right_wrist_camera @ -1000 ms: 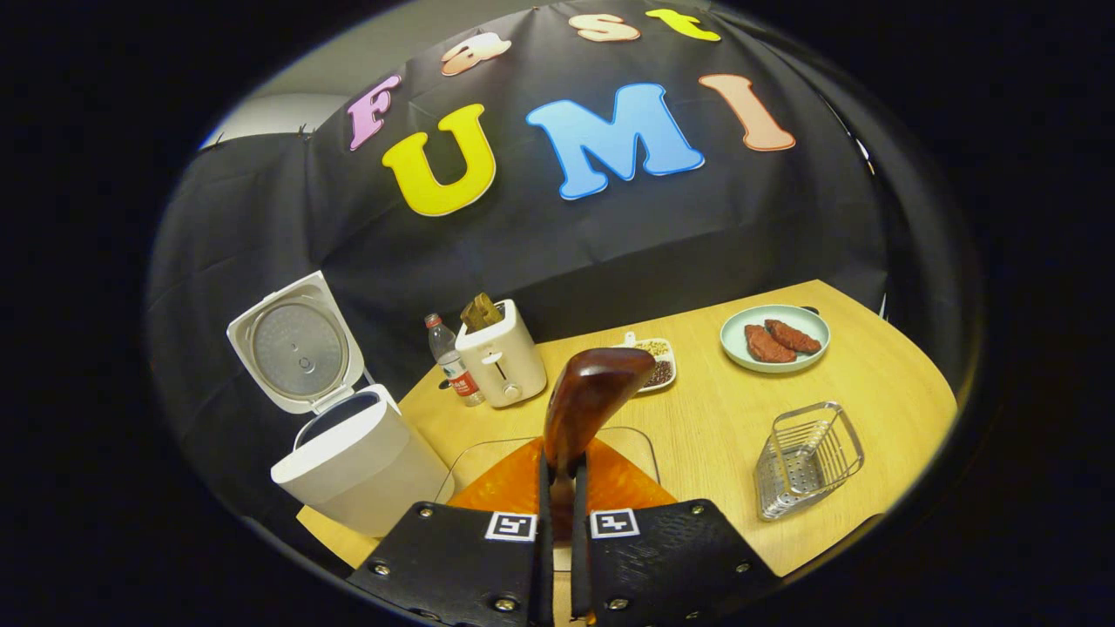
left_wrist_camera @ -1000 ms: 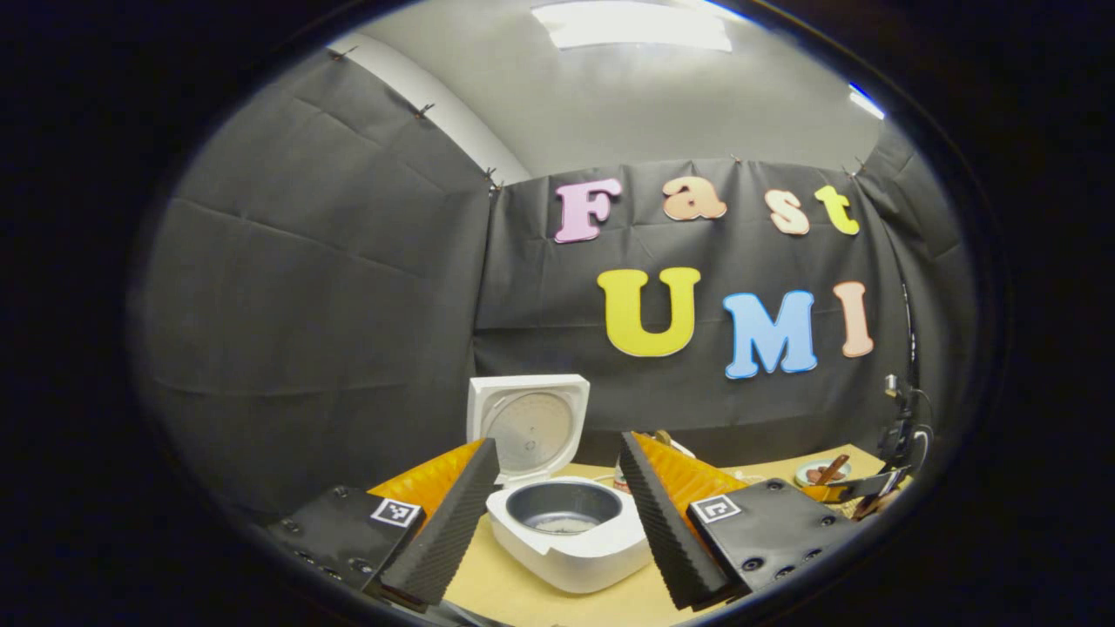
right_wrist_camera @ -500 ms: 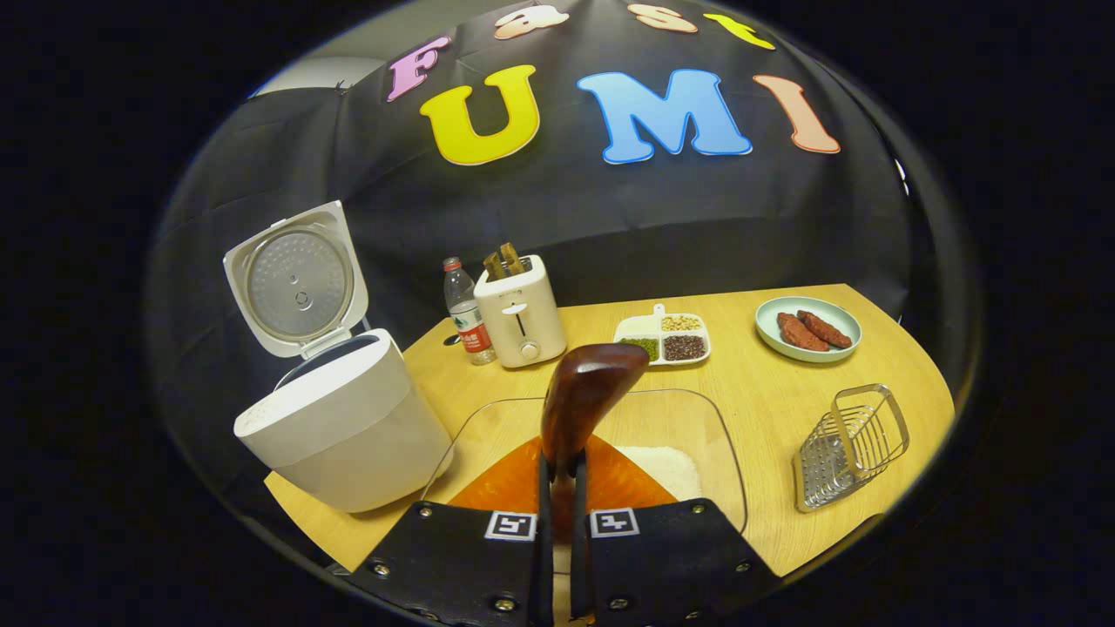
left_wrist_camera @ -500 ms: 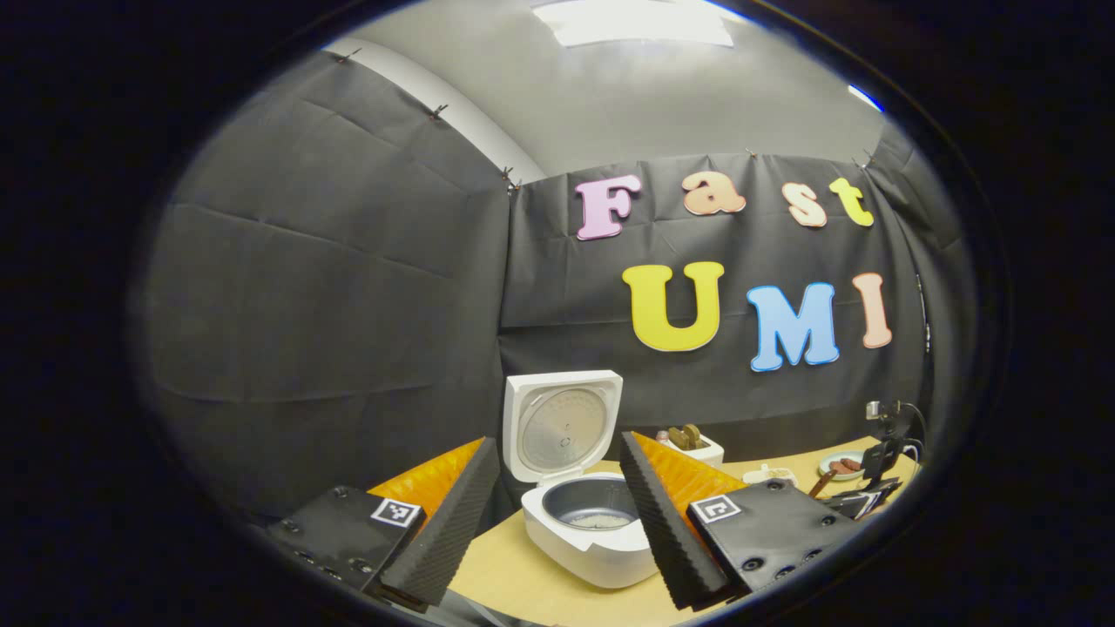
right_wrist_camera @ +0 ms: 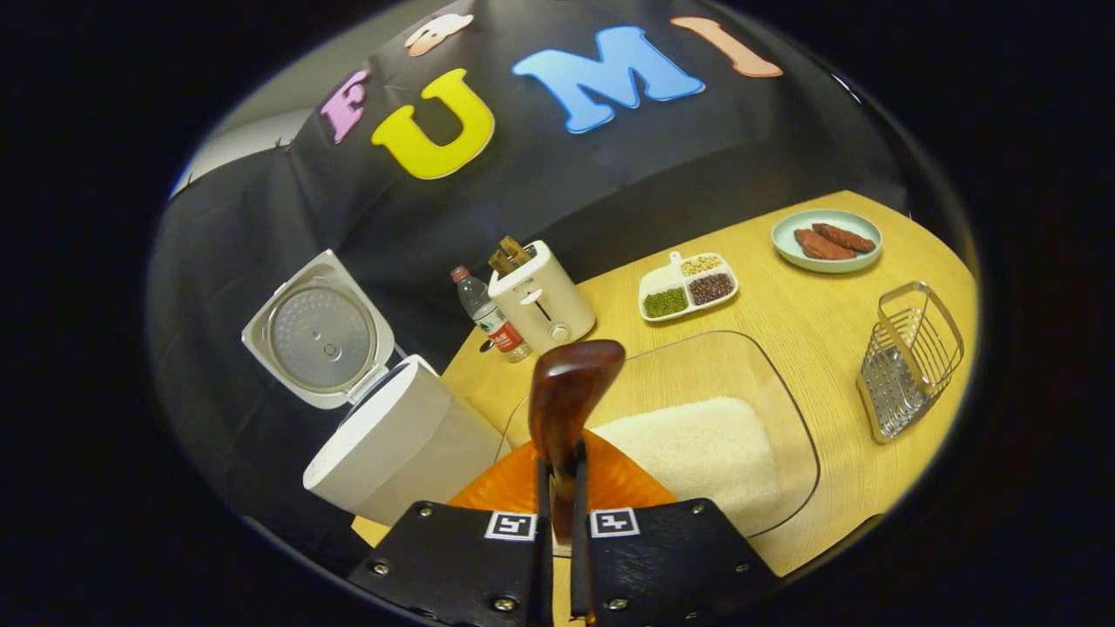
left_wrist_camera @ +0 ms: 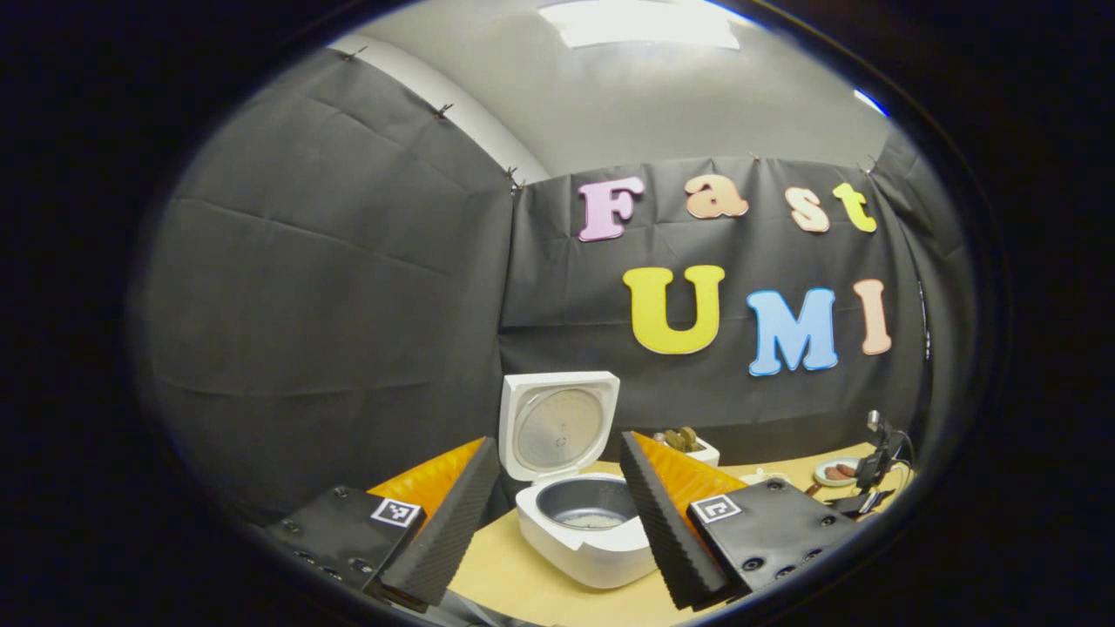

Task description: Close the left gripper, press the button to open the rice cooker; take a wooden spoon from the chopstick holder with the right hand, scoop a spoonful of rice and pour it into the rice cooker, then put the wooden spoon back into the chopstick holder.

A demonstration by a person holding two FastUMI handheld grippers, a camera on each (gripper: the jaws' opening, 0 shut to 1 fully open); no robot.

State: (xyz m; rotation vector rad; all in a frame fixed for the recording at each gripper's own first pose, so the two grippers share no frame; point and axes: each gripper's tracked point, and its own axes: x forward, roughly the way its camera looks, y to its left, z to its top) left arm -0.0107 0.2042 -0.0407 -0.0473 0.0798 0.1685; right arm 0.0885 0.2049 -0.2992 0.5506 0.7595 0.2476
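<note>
Rice cooker (left_wrist_camera: 582,522) sits on the wooden table (left_wrist_camera: 514,583) in the left gripper view, lid (left_wrist_camera: 557,424) flipped up, inner pot (left_wrist_camera: 589,508) exposed with a little rice at the bottom. Left gripper (left_wrist_camera: 557,514) hangs in front of it, jaws wide apart, nothing between them; cooker shows in the gap. Toaster (left_wrist_camera: 688,446) behind the right finger. Far right: a plate (left_wrist_camera: 838,472) with brown pieces, and the other gripper (left_wrist_camera: 867,488), small and dark, details unclear.

Right gripper view: right gripper (right_wrist_camera: 558,522) has its jaws clamped on the wooden spoon (right_wrist_camera: 568,401), handle pinched between the fingers, bowl of the spoon sticking up and forward, looks empty from this side. Spoon is above the near edge of a clear glass dish (right_wrist_camera: 784,418) holding a heap of white rice (right_wrist_camera: 697,448). Rice cooker (right_wrist_camera: 396,448) stands left of the dish, lid (right_wrist_camera: 320,335) open, tilted back. Behind: water bottle (right_wrist_camera: 488,313) just beside the toaster (right_wrist_camera: 540,296), which has slices in it. Divided tray (right_wrist_camera: 688,286) of beans and grains further right, plate (right_wrist_camera: 826,240) with two brown pieces at the far corner. Wire chopstick holder (right_wrist_camera: 910,357) at right table edge, well apart from the spoon.
</note>
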